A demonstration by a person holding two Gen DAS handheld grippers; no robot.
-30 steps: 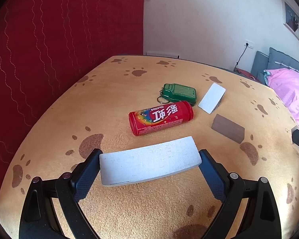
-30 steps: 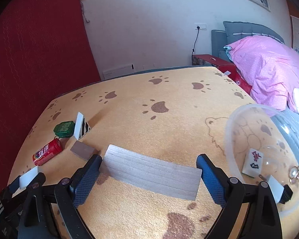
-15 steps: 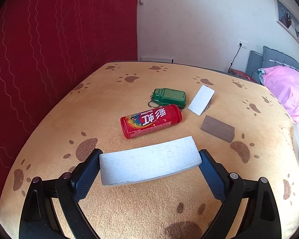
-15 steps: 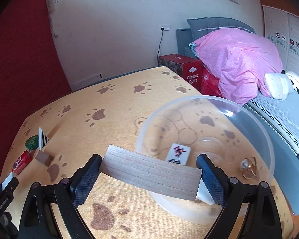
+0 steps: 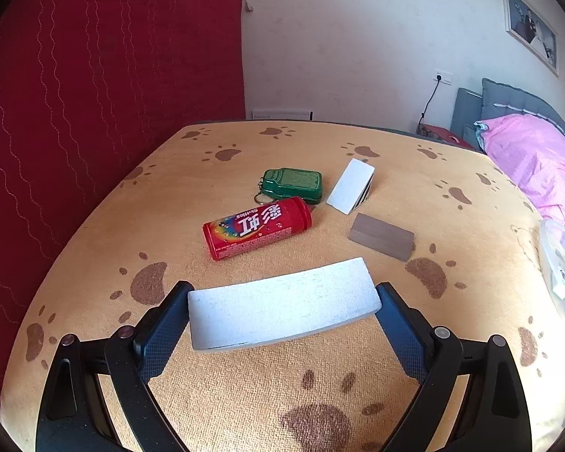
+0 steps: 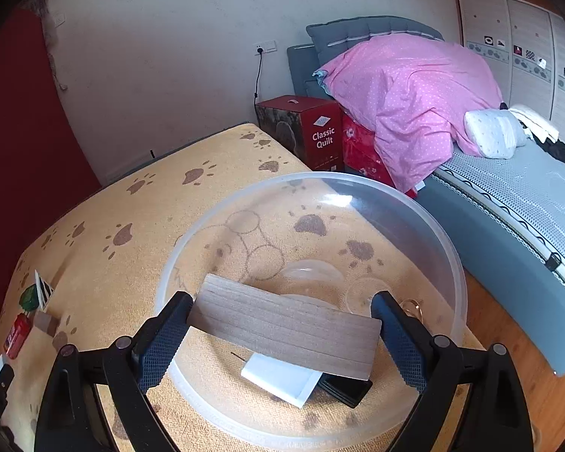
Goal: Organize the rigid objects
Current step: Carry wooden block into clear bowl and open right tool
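- "Skittles" was read on the red can (image 5: 257,226), laid on the paw-print cloth (image 5: 245,395)
- A white slab (image 5: 282,303) was clamped in the left gripper (image 5: 282,312)
- A ridged brown slab (image 6: 284,326) was gripped by the right gripper (image 6: 282,324) over the clear bowl (image 6: 448,248)
- "Classic Quilt" was read on a box (image 6: 312,132)

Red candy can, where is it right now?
Left wrist view: the red candy can lies on its side mid-table, just in front of the green tin and left of the brown block.
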